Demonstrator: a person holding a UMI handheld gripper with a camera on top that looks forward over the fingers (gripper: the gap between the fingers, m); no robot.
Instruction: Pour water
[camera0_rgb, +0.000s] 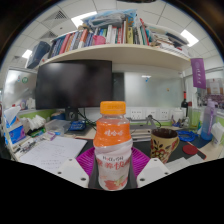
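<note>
A plastic bottle (112, 148) with an orange cap and a white and orange label stands upright between my fingers. My gripper (112, 165) is shut on it, with the magenta pads (86, 159) pressed against both sides of the bottle's lower body. The bottle appears lifted above the desk. Just to the right, beyond the fingers, stands a brown patterned cup (164, 144) on the desk.
A dark monitor (74, 84) stands at the back left under a shelf of books (105, 38). Papers (50, 152) lie on the desk at the left. Blue items and clutter (190, 135) sit at the right of the cup.
</note>
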